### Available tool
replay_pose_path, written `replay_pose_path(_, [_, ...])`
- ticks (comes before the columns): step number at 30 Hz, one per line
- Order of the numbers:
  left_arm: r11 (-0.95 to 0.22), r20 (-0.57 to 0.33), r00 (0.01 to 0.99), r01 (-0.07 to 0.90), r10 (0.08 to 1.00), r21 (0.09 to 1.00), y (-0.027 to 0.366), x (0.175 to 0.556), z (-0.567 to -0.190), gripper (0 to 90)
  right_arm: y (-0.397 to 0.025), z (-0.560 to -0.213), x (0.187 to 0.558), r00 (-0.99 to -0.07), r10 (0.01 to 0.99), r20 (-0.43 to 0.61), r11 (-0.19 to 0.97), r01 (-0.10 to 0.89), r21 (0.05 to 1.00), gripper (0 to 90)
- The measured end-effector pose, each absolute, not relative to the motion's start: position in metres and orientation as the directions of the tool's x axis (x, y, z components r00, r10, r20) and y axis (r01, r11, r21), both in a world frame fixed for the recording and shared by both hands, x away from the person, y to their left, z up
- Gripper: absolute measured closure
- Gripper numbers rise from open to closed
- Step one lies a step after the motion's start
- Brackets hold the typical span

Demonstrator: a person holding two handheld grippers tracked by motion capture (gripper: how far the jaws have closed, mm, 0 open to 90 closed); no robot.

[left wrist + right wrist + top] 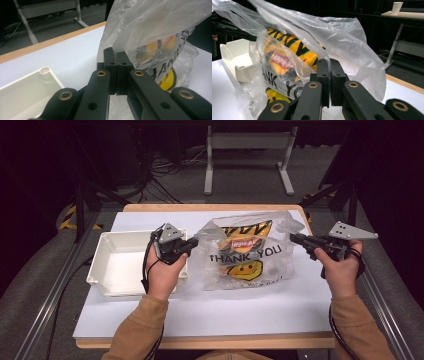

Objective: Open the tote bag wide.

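Observation:
A clear plastic bag [245,255] printed "THANK YOU" with a smiley lies mid-table, and a yellow chip packet [246,236] sits inside it. My left gripper [195,241] is shut on the bag's left edge. In the left gripper view the jaws [117,56] are pressed together, with the bag's film [155,22] rising from them. My right gripper [293,237] is shut on the bag's right edge. The right gripper view shows the closed jaws [328,66] pinching the bag's film [342,37], and the chip packet [287,50] lies behind it.
An empty white plastic bin [117,262] stands left of the bag, under my left hand; the bin's corner [46,71] sits close by the left jaws. The white mat [225,310] covers the wooden table. A metal stand [247,142] stands on the floor beyond.

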State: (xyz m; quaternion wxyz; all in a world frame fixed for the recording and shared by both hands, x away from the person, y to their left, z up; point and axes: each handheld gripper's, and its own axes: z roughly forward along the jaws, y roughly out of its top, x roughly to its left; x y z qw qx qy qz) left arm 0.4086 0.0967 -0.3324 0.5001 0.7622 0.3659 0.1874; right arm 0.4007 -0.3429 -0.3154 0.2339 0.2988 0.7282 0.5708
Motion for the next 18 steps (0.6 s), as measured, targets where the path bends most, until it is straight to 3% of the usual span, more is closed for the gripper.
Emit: replay_pose_path(18, [-0.296, -0.111, 0.692, 0.441, 0.714, 0.847, 0.086, 0.407, -0.359, 88.7, -0.342, -0.334, 0.417, -0.686, 0.726, 0.047, 0.147, 0.222, 0.964, 88.6])
